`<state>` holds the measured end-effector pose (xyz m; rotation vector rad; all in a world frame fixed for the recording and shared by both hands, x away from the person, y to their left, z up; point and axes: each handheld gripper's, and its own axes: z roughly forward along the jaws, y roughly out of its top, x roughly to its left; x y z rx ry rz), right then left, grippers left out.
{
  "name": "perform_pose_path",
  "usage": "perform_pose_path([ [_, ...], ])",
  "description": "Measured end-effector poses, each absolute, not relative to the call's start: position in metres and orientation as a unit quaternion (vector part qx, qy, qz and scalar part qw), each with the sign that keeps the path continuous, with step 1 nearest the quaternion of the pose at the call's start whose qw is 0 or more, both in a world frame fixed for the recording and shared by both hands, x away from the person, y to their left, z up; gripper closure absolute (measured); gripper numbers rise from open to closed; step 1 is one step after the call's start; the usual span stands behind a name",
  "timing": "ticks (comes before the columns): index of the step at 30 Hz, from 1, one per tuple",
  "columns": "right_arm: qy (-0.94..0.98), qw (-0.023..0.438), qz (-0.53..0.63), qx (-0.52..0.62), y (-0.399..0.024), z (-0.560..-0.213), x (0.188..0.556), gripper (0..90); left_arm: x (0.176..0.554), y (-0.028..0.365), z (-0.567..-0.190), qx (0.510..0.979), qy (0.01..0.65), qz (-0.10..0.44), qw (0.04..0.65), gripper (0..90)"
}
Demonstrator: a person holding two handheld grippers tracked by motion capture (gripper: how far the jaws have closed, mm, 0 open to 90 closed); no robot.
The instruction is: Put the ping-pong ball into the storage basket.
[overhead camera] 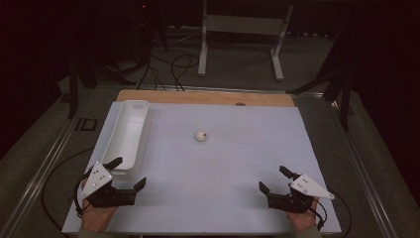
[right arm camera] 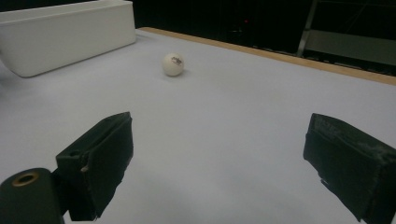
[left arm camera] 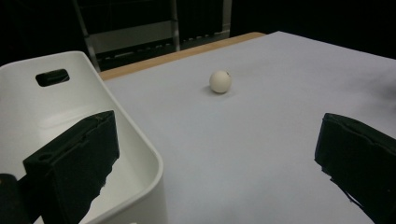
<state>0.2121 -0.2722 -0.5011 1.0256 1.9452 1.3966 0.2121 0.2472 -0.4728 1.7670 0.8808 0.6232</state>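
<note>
A small white ball with a dark mark rests on the pale table cover, near the middle. It also appears ahead of each gripper's jaws as the ball and the ball. A long white bin stands along the left side; its near end is the bin, seen empty. My left gripper is open at the near left, one jaw over the bin's near corner. My right gripper is open at the near right, nothing between its jaws.
The wooden table edge runs along the far side beyond the cover. A white metal stand and cables lie on the floor behind the table. The surroundings are dark.
</note>
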Motion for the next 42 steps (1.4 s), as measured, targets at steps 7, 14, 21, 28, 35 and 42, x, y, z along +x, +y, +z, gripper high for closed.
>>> perform_pose_path([
  [7, 0.720, 0.265, 0.517, 0.381, -0.273, -0.501, 0.212, 8.3, 0.216, 0.247, -0.467, 0.740, 0.367, 0.252, 0.504, 0.3],
  [14, 0.721, 0.265, 0.514, 0.381, -0.272, -0.501, 0.212, 8.3, 0.220, 0.243, -0.463, 0.748, 0.367, 0.242, 0.497, 0.2],
  [21, 0.723, 0.263, 0.515, 0.378, -0.271, -0.501, 0.212, 8.3, 0.224, 0.240, -0.460, 0.754, 0.366, 0.236, 0.492, 0.2],
  [28, 0.724, 0.262, 0.514, 0.378, -0.270, -0.501, 0.212, 8.3, 0.230, 0.234, -0.457, 0.761, 0.362, 0.231, 0.487, 0.2],
  [35, 0.725, 0.262, 0.513, 0.378, -0.270, -0.501, 0.213, 8.3, 0.238, 0.229, -0.452, 0.765, 0.361, 0.229, 0.482, 0.2],
  [42, 0.727, 0.261, 0.512, 0.377, -0.269, -0.501, 0.213, 8.3, 0.247, 0.220, -0.451, 0.772, 0.359, 0.223, 0.474, 0.2],
])
